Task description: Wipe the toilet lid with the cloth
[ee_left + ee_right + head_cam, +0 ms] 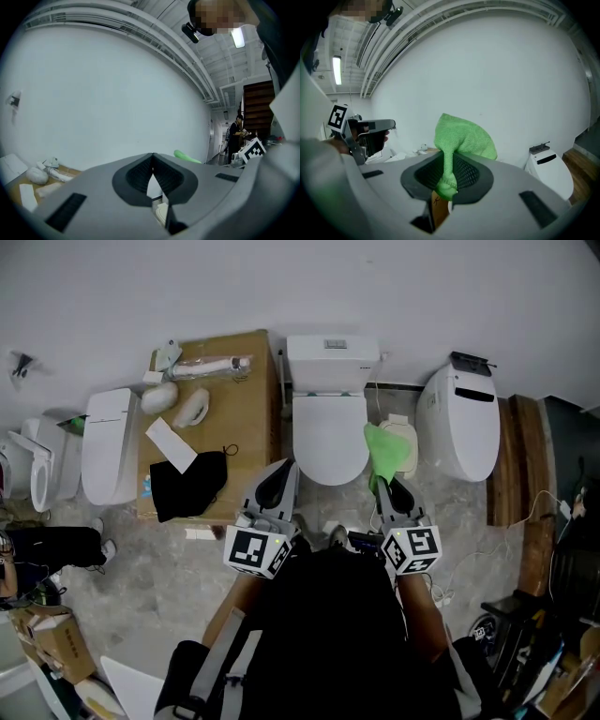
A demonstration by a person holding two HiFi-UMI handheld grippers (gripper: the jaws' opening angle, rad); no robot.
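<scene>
The green cloth (382, 451) is gripped by one bunched end in your right tongs (390, 486), standing free just beside the right edge of the closed toilet lid (329, 439), likely so its loose part can wipe, while your left tongs (281, 474), clenched on nothing, hang by the lid's front.

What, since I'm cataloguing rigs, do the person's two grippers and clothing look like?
Both the left gripper and right gripper have light grey bodies tapering to two jaws lined with black ribbed pads. Each carries a white cube printed with black square markers. The person wears a black top.
</scene>
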